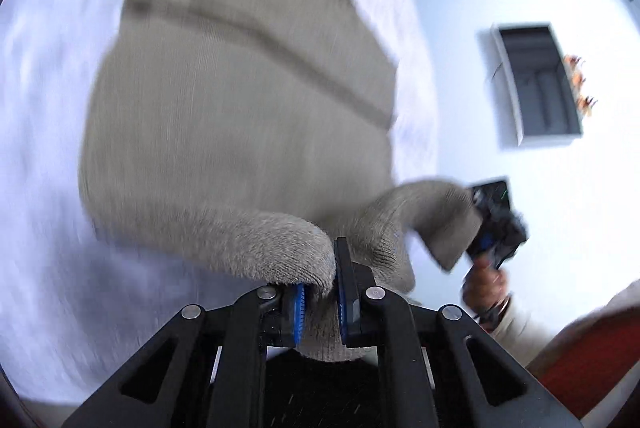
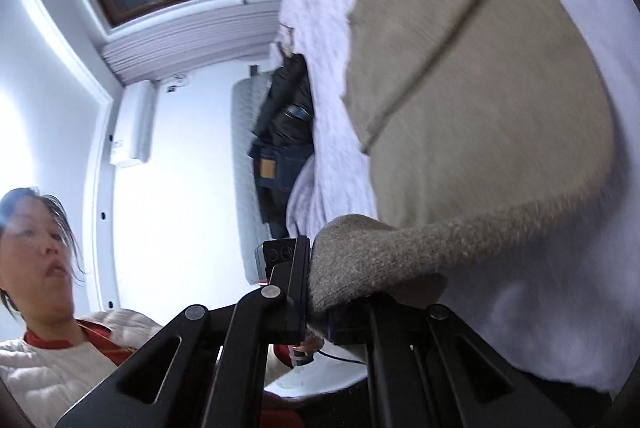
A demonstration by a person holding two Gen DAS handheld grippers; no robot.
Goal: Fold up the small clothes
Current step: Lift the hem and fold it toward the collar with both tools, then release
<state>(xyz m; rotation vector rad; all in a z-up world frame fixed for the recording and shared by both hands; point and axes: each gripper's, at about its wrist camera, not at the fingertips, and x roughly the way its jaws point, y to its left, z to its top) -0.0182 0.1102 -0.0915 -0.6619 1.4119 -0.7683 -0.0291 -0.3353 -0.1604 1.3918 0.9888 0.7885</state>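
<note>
Left gripper (image 1: 322, 292) and right gripper (image 2: 318, 288) each pinch the beige knit garment's (image 1: 240, 108) near hem; its body drapes beyond over the white bedspread (image 1: 40, 108).

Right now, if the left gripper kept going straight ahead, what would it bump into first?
Probably the beige knit garment. The left gripper is shut on its edge, and the rest lies just ahead on the white bedspread. Blur makes depth uncertain.

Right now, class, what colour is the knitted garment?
Plain beige-grey knitted garment; clearest in the left wrist view.
</note>
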